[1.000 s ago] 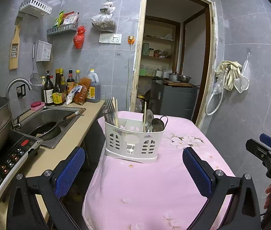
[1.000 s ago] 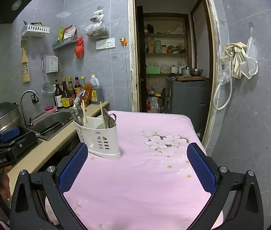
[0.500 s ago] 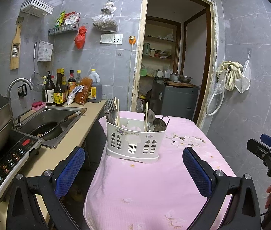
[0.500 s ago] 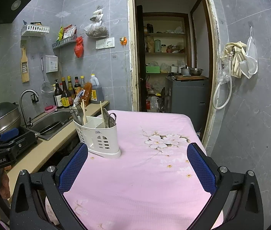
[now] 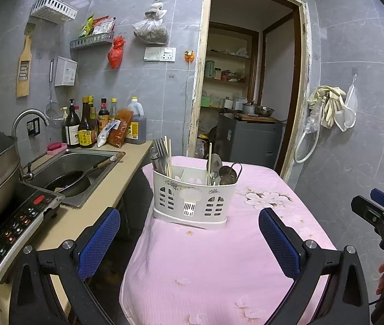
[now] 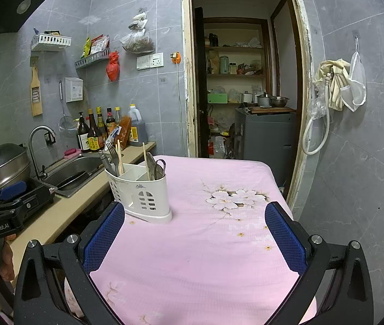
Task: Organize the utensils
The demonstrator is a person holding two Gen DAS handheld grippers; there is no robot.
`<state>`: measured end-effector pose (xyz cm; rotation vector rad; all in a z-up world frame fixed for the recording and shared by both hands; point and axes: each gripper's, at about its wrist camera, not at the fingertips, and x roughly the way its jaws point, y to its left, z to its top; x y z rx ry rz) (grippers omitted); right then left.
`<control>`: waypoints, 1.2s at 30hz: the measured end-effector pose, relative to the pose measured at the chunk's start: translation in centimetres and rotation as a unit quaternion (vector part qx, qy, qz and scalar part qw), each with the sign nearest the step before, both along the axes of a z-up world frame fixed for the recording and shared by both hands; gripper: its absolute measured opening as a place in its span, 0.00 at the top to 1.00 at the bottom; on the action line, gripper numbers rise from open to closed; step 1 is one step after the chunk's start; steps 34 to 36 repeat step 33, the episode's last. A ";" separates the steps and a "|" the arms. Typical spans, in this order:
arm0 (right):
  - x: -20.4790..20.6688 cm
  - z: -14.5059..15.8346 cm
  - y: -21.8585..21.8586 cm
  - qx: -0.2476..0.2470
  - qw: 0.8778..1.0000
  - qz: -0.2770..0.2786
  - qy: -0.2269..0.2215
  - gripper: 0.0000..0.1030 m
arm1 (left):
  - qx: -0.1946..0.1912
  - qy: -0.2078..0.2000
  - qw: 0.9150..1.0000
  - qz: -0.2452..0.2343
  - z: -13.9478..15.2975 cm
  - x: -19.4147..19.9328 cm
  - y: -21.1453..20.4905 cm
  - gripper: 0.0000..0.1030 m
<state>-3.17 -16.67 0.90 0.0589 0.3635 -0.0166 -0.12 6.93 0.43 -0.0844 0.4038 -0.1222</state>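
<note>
My left tongs [image 5: 189, 241] and right tongs [image 6: 194, 237] hover released and empty over the pink-clothed surface [image 5: 219, 265]. At centre frame in the left view, the white utensil caddy [image 5: 193, 200] stands upright on the cloth, forks and chopsticks [image 5: 162, 151] in its left compartment, spoons [image 5: 216, 169] in its right.

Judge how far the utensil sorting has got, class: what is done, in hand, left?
Done: forks and chopsticks stand in one end compartment of the white caddy, spoons in the other. In hand: nothing; the left hand-held gripper and right hand-held gripper are both open. Left: one chopstick stands among the spoons.
</note>
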 end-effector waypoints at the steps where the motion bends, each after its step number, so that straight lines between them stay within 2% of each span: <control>1: 0.0 0.0 0.0 -0.001 1.000 0.000 0.000 0.01 | 0.000 0.000 1.000 0.001 0.0 -0.1 0.1 0.00; 17: 0.0 -0.3 0.1 -0.001 1.000 0.001 0.006 0.01 | 0.011 -0.011 1.000 0.010 0.1 -0.3 -0.6 0.00; 36: 1.4 -1.2 -0.2 0.000 1.000 0.007 0.020 0.01 | 0.013 0.003 1.000 0.017 -0.1 0.5 -1.4 0.00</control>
